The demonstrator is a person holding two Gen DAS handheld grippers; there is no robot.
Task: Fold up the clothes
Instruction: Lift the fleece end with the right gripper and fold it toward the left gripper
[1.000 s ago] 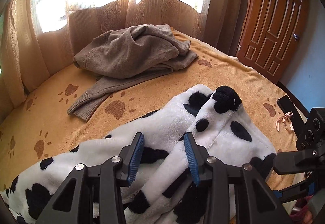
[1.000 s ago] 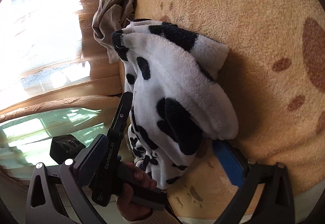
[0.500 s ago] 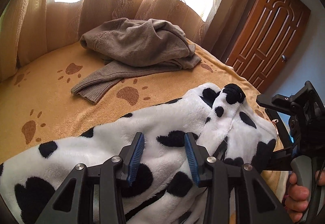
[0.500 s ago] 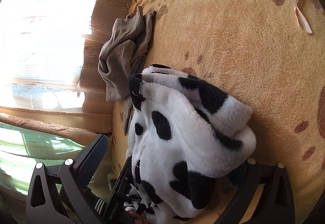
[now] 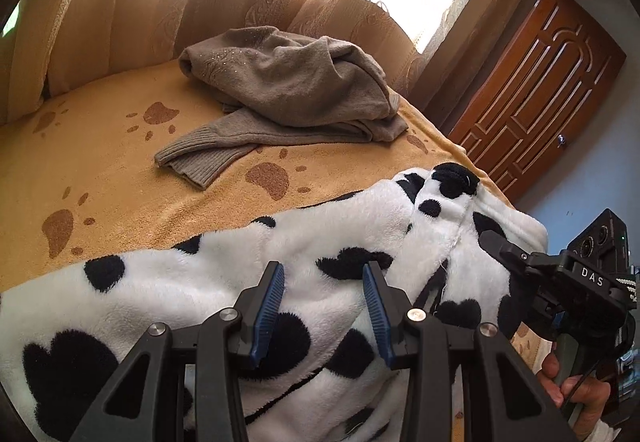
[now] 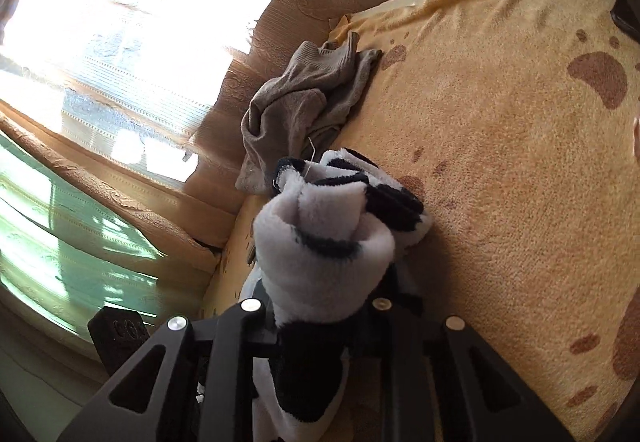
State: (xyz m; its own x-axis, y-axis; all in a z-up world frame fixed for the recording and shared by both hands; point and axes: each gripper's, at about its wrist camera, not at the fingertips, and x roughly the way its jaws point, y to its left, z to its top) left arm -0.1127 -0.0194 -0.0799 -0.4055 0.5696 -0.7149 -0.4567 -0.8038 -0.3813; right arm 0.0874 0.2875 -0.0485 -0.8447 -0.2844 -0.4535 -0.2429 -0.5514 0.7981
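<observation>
A white fleece garment with black spots (image 5: 224,278) lies stretched across the near part of the bed. My left gripper (image 5: 324,306) is open just above its middle, blue pads apart, holding nothing. My right gripper (image 6: 320,306) is shut on a bunched end of the spotted garment (image 6: 324,230), which bulges out between the jaws. In the left wrist view the right gripper (image 5: 500,246) shows at the garment's right end. A crumpled grey-brown sweater (image 5: 288,85) lies at the far side of the bed; it also shows in the right wrist view (image 6: 304,101).
The bed is covered by an orange paw-print blanket (image 5: 100,169). Tan curtains (image 5: 100,9) and a bright window stand behind the bed. A brown wooden door (image 5: 540,89) is at the right. The bed edge runs near the right gripper.
My right gripper has closed on the end of the spotted garment and bunched it up. My left gripper has moved left along the garment and stays open.
</observation>
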